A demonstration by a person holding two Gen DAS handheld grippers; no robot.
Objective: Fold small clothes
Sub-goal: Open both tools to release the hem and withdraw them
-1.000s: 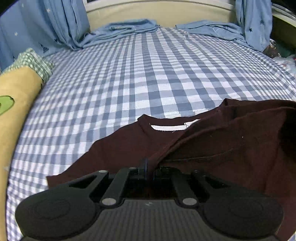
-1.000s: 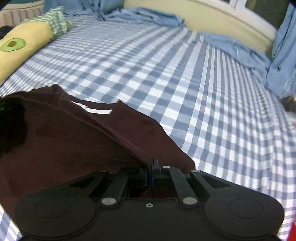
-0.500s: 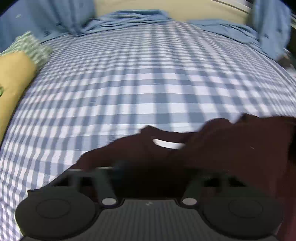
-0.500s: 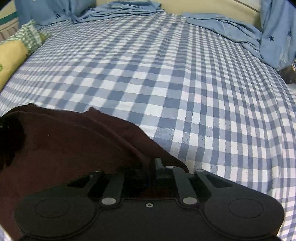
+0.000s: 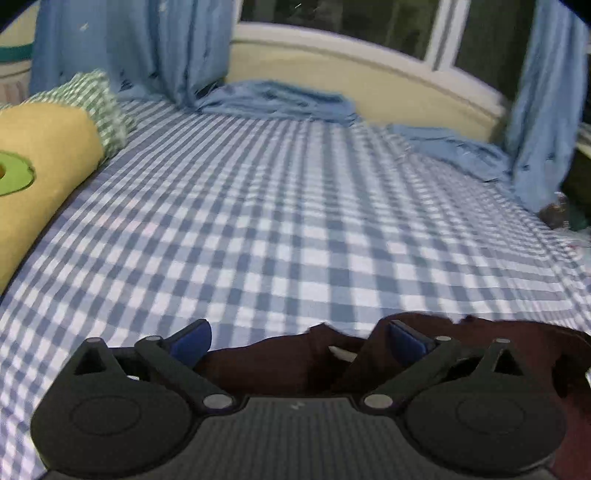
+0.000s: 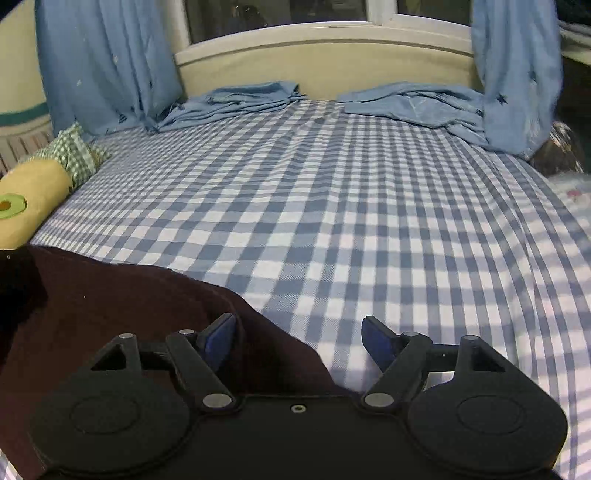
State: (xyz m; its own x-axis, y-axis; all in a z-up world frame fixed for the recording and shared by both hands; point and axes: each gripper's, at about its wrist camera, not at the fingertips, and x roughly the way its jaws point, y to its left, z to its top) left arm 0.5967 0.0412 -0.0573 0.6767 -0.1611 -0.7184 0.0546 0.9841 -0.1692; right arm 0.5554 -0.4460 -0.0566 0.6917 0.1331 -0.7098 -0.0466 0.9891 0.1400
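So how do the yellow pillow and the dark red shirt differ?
The yellow pillow is a plump roll with an avocado patch; the dark red shirt is plain and lies flat. The pillow lies at the bed's left edge, the shirt nearest the camera. Both rest on the checked sheet.

Dim indoor light, cool and bluish; the window [image 5: 402, 29] at twelve o'clock is dark. Fisheye bending curves the checked bedsheet [image 5: 295, 221] and blackens the corners. The left wrist view is soft with motion blur; the right wrist view is sharper. Soft shadows, no glare.
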